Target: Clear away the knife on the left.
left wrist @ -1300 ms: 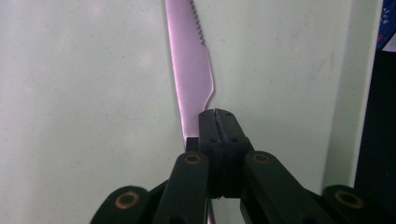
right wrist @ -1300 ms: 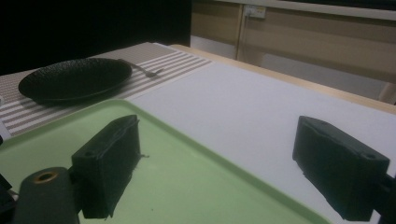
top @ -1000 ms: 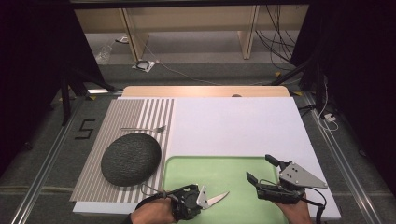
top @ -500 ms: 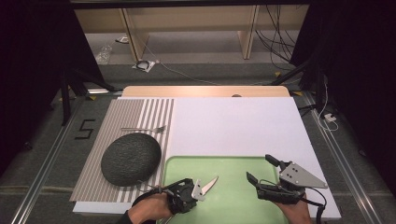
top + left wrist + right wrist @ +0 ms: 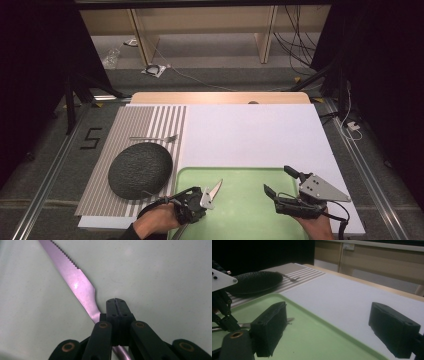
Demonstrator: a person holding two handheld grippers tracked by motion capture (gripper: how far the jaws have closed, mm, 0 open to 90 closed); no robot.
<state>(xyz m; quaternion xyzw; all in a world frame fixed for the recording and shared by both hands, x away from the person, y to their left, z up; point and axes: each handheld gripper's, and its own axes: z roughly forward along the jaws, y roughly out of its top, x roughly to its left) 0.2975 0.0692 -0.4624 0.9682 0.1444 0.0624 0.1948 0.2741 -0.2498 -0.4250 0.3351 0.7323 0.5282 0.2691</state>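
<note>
The knife point(image 5: 82, 293) is shiny metal with little teeth along its blade, and it lies low over the green tray point(image 5: 240, 220) at the near edge of the table, its tip pointing up and to the right in the high view. The tray sits on a white mat point(image 5: 255, 135), next to a striped mat point(image 5: 145, 125) with a dark round bowl point(image 5: 140, 170) turned upside down and a fork point(image 5: 152, 138) on it, and the room around the table is dark, with cables on the floor behind. The left gripper point(image 5: 116, 301) has its jaws pressed tight on the knife's handle, while the right gripper point(image 5: 282, 181) hovers over the right side of the tray with its jaws wide apart and nothing in them.
</note>
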